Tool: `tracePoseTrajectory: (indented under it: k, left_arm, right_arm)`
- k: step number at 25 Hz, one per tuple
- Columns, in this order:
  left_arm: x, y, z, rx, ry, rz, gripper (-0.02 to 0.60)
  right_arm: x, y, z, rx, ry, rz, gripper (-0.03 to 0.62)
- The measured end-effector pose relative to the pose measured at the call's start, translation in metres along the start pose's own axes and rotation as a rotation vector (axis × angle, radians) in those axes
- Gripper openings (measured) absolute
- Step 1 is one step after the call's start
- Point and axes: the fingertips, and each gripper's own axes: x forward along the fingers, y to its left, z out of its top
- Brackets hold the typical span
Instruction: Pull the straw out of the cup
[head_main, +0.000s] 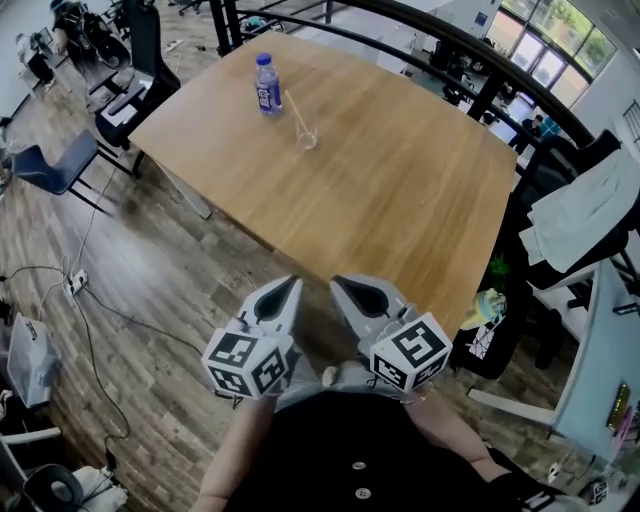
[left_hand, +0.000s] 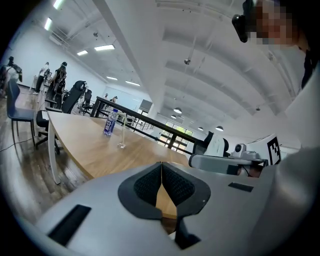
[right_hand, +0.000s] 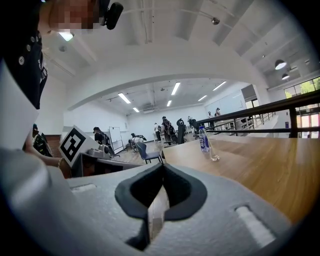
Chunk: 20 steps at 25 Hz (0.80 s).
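Pointing forward: left gripper (head_main: 292, 284), right gripper (head_main: 339, 284) (closed).

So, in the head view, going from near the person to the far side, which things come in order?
left gripper and right gripper side by side, both shut -> table -> cup with the straw in it -> bottle

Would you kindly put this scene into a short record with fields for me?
table: wooden
cup: clear, at the table's far side
straw: in the cup, leaning
bottle: upright, beside the cup
left gripper: shut, empty, short of the table's near edge
right gripper: shut, empty, beside the left gripper
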Motion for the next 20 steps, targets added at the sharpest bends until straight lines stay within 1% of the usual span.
tracePoseTrajectory:
  k: [4, 8, 16, 20]
  left_arm:
    - [0.023, 0.037, 0.023, 0.002, 0.015, -0.030, 0.018]
    - [0.043, 0.078, 0.058, 0.007, 0.016, -0.052, 0.018]
    - [0.075, 0.149, 0.122, 0.052, 0.026, -0.111, 0.018]
    - [0.092, 0.174, 0.142, 0.075, 0.041, -0.153, 0.018]
  right_arm:
    - [0.044, -0.018, 0.011, 0.010, -0.005, -0.023, -0.002]
    - [0.091, -0.037, 0.032, 0.015, -0.013, -0.057, -0.002]
    - [0.178, -0.064, 0.075, 0.012, -0.059, -0.122, -0.002]
    - [0.211, -0.077, 0.087, 0.010, -0.073, -0.158, -0.002]
